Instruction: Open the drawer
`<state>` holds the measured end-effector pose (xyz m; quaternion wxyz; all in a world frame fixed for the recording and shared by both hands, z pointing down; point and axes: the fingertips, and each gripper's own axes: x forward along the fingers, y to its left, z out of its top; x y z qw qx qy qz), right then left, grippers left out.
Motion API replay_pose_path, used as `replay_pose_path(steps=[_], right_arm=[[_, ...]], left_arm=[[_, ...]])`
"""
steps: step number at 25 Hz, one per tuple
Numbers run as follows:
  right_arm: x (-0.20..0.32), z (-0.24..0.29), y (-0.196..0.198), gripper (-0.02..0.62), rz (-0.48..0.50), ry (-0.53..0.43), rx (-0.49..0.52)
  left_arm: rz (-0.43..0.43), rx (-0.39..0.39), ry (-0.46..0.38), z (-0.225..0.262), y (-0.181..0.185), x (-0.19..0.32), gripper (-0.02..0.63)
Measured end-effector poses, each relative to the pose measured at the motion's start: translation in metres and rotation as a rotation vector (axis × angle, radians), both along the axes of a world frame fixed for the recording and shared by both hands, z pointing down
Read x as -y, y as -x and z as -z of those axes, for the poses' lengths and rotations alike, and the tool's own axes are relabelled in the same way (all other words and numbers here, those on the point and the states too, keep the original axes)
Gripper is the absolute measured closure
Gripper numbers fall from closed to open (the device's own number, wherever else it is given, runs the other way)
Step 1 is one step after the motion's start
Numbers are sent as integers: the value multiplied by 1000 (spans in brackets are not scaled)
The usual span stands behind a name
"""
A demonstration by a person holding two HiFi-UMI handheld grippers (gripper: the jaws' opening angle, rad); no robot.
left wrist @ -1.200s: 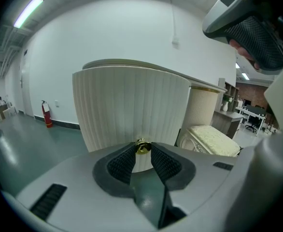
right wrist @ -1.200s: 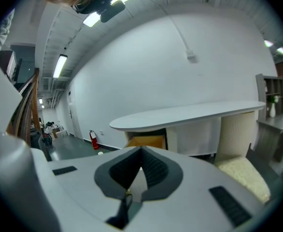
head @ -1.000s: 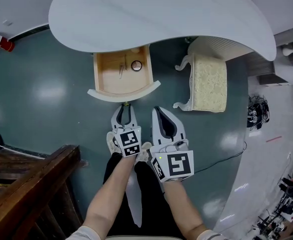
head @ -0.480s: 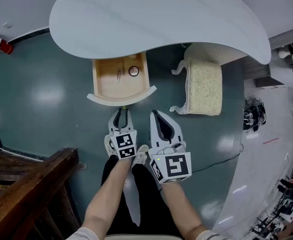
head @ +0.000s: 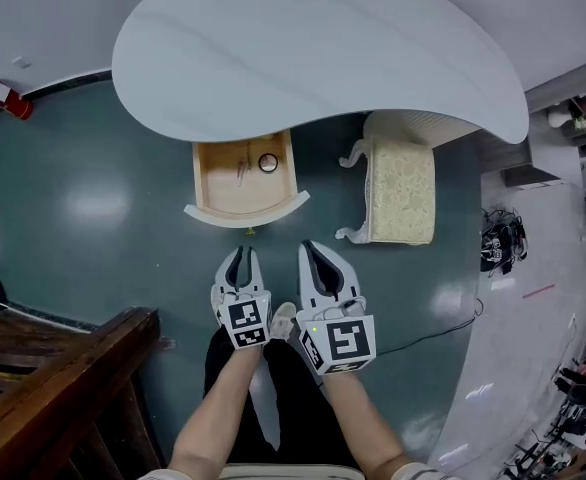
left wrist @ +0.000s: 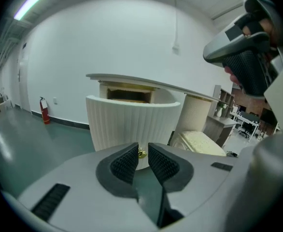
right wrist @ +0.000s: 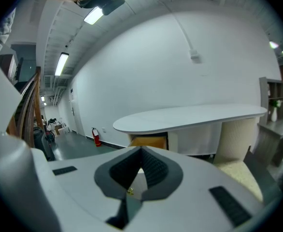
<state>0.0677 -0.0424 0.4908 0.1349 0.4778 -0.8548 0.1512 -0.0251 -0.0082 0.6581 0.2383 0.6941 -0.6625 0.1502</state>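
Note:
The wooden drawer stands pulled out from under the white table. Its curved white front carries a small gold knob. My left gripper hangs a little short of that knob, not touching it. Its jaws have just been closing and stand open by a narrow gap with nothing between them. In the left gripper view the ribbed drawer front and the knob show beyond the left gripper. My right gripper is beside it, tips together, holding nothing. The right gripper faces the drawer.
A small round object and a thin item lie in the drawer. A cream stool stands to its right. A dark wooden railing is at lower left, a red fire extinguisher by the far wall.
My left gripper has drawn back from the drawer knob toward the person and risen, and its jaws have narrowed. The drawer stays open. The right gripper has kept its place.

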Motion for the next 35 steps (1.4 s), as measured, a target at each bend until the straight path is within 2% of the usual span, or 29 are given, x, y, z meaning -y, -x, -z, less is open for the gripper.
replay_pose_path(steps=[6, 16, 26, 35], right_arm=[[0, 25, 1, 583, -1, -2, 14], [-13, 72, -4, 583, -5, 11, 36], [-21, 123, -9, 583, -6, -2, 57], [-29, 179, 0, 583, 12, -21, 75]], left_arm=[[-7, -38, -69, 67, 2, 7, 562], [-20, -35, -128, 156, 4, 3, 571], [-92, -12, -173, 232, -4, -14, 587], [-129, -36, -237, 312, -6, -17, 597]])
